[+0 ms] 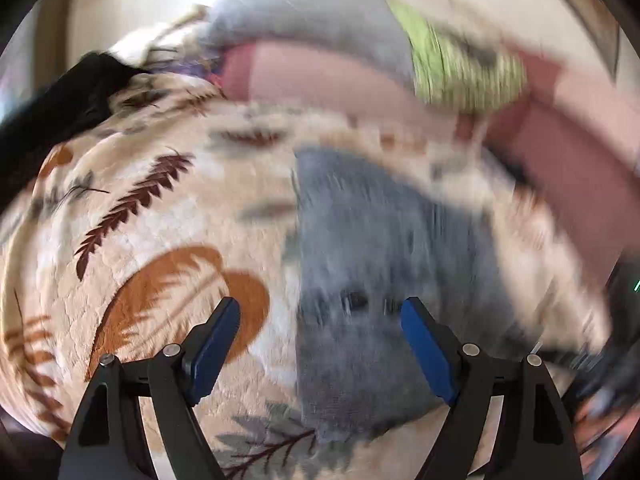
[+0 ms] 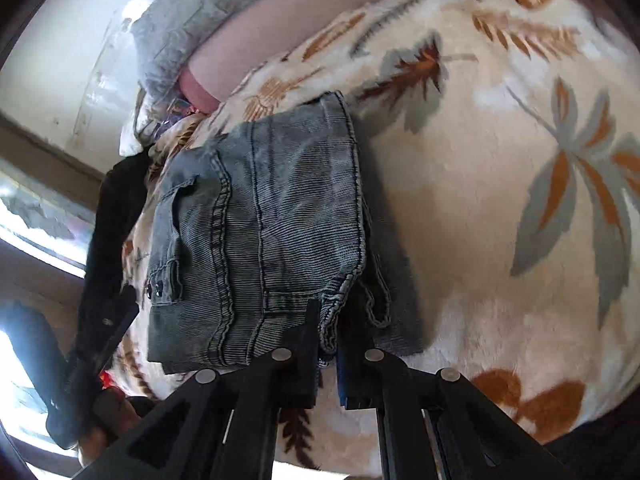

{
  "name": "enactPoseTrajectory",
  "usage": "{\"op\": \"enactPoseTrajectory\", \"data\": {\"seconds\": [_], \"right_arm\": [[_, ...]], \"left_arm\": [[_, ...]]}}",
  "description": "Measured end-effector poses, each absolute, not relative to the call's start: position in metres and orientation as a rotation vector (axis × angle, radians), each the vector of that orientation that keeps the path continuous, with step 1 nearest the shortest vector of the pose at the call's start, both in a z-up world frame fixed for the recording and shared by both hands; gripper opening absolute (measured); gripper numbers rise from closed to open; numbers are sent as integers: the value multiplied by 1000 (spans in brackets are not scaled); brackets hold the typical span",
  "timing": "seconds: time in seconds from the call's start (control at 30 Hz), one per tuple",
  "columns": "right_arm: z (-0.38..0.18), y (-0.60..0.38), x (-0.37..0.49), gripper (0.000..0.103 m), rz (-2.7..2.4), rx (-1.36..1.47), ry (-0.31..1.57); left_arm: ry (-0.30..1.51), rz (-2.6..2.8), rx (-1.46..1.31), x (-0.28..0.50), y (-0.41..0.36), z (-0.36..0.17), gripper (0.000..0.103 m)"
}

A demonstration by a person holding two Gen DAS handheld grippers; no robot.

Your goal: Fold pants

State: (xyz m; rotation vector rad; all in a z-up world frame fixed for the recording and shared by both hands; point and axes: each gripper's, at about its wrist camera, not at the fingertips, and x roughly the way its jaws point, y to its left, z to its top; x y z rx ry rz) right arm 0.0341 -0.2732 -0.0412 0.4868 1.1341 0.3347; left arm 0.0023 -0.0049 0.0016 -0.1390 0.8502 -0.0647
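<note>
The grey corduroy pants (image 2: 272, 220) lie folded into a compact stack on the cream leaf-print blanket (image 2: 500, 200). My right gripper (image 2: 330, 340) is shut on the near hem edge of the pants. In the left wrist view the pants (image 1: 380, 260) look blurred, lying ahead and to the right of centre. My left gripper (image 1: 320, 320) is open and empty, hovering above the pants' left edge and the blanket (image 1: 160, 220). The left gripper also shows at the lower left of the right wrist view (image 2: 104, 344).
A grey pillow (image 1: 312, 20) and a pink sheet (image 1: 328, 76) lie at the far side of the bed. A green cloth (image 1: 460, 64) sits at the back right. A black garment (image 1: 52, 120) lies at the left edge of the blanket.
</note>
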Motion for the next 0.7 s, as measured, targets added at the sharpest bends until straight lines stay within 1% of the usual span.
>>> {"op": "enactPoseTrajectory", "data": {"seconds": [0.03, 0.07, 0.13, 0.2, 0.27, 0.4, 0.43, 0.47, 0.5, 0.53, 0.57, 0.7], "right_arm": [[-39, -273, 35, 6, 330, 482, 1128], [-36, -273, 35, 6, 329, 473, 1121], [-30, -271, 35, 6, 327, 436, 1106], [-39, -267, 36, 7, 316, 411, 1129], [-45, -266, 33, 7, 308, 405, 1122], [-40, -260, 31, 7, 292, 342, 1111], [-40, -261, 31, 7, 294, 346, 1111], [-40, -262, 31, 7, 295, 348, 1111], [-40, -263, 33, 7, 296, 351, 1114], [-41, -263, 34, 7, 298, 353, 1122], [-39, -264, 34, 7, 305, 359, 1128], [-33, -274, 34, 11, 329, 380, 1172]], "left_arm": [[888, -56, -81, 5, -13, -11, 83], [876, -44, -57, 4, -16, -16, 84], [870, -51, -73, 3, -13, -15, 84], [879, -60, -85, 4, -11, -15, 84], [871, -67, -99, 2, -10, -12, 83], [766, -92, -126, -9, -14, 14, 83], [768, -97, -103, -9, -20, 13, 83], [798, -100, -58, -6, -28, 7, 83], [886, -106, 40, 2, -42, -12, 84], [887, -100, 71, 2, -47, -22, 85], [861, -98, 46, 0, -44, -23, 85], [887, -107, 19, 2, -39, -22, 86]]}}
